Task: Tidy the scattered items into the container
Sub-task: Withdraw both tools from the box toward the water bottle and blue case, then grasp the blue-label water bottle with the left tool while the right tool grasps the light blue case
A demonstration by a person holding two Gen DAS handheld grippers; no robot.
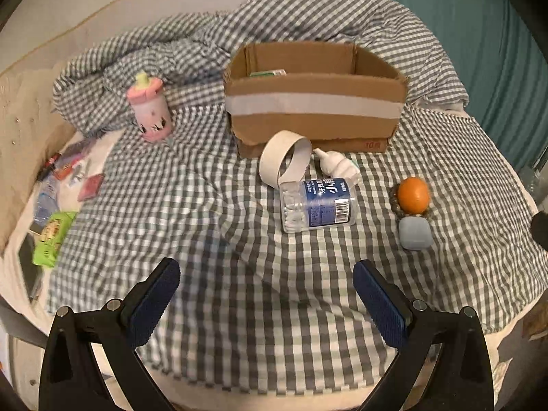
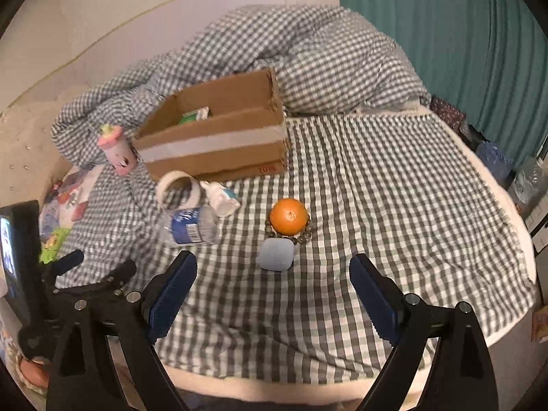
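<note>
A cardboard box stands open on the checked bedspread, with a green packet inside. In front of it lie a tape roll, a white shell-shaped item and a clear bottle with a blue label. An orange rests on a bead bracelet, beside a pale blue case. A pink toy bottle stands left of the box. My left gripper hovers open, short of the clear bottle. My right gripper is open, just short of the blue case.
A bunched checked duvet lies behind the box. Small packets and a green pack clutter the bed's left edge. A teal curtain hangs at the right. The left gripper's body and a dark screen show at the right view's left edge.
</note>
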